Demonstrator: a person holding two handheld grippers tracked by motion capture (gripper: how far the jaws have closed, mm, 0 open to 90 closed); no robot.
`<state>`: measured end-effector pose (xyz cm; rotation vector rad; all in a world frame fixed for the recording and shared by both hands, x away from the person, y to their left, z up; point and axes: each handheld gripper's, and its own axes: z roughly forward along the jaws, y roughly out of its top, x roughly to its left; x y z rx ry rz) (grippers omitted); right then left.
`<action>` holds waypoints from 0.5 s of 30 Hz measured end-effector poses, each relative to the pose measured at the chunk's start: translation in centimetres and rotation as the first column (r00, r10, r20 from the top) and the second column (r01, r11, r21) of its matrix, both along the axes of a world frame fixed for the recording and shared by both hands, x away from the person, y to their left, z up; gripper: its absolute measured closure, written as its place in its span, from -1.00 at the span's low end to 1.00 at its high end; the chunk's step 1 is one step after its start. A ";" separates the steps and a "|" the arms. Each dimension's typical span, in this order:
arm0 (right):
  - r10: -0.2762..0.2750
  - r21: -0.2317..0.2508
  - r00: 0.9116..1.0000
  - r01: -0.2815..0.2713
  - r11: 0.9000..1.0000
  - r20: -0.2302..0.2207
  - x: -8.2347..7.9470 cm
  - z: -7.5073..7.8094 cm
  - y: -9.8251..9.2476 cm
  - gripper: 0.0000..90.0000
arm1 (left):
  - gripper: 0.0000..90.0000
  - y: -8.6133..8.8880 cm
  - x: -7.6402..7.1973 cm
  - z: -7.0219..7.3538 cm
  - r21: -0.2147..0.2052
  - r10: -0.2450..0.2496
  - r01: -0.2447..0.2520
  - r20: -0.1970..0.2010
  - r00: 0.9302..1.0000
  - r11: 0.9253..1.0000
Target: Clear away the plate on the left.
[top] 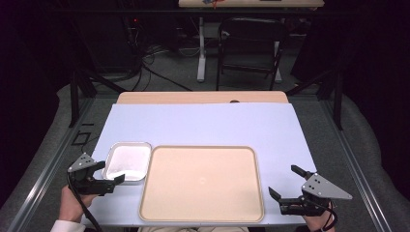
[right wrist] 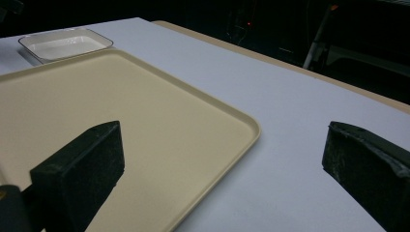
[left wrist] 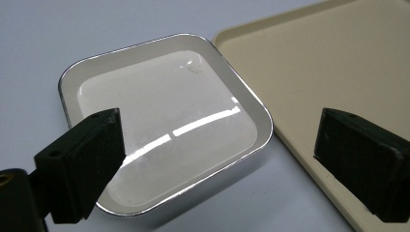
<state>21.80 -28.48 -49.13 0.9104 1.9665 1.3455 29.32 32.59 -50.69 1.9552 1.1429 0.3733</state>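
Both tongs are held wide apart with nothing gripped. Left tongs (top: 109,172) are poised at the near left corner of a small white dish (top: 126,162), one jaw over its rim; the dish is a glossy, rounded square with a bright metallic edge. Just beside it, between the two tongs, a matte beige tray (top: 201,183) is laid flat, its long axis running across from left tongs to right tongs (top: 285,182). A smooth pale blue worktop (top: 203,125) is seen beneath.
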 end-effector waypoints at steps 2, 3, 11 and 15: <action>0.002 0.000 1.000 -0.002 1.000 0.000 0.0 0.0 0.0 -0.97 | -0.87 0.2 0.5 0.0 0.001 0.012 -0.012 -0.006 1.000 1.000; 0.003 -0.001 1.000 -0.003 1.000 0.000 0.0 0.0 0.0 -0.97 | -0.87 0.3 0.8 0.0 0.003 0.020 -0.020 -0.005 1.000 1.000; 0.004 0.001 1.000 -0.004 1.000 -0.013 0.1 -0.1 0.0 -0.97 | -0.97 0.9 2.7 -0.3 0.027 0.053 -0.051 -0.058 0.997 0.998; -0.006 0.001 1.000 0.006 1.000 -0.017 0.1 -0.1 0.0 -0.96 | -1.00 0.7 3.6 -0.5 0.068 0.071 -0.065 -0.087 0.994 0.996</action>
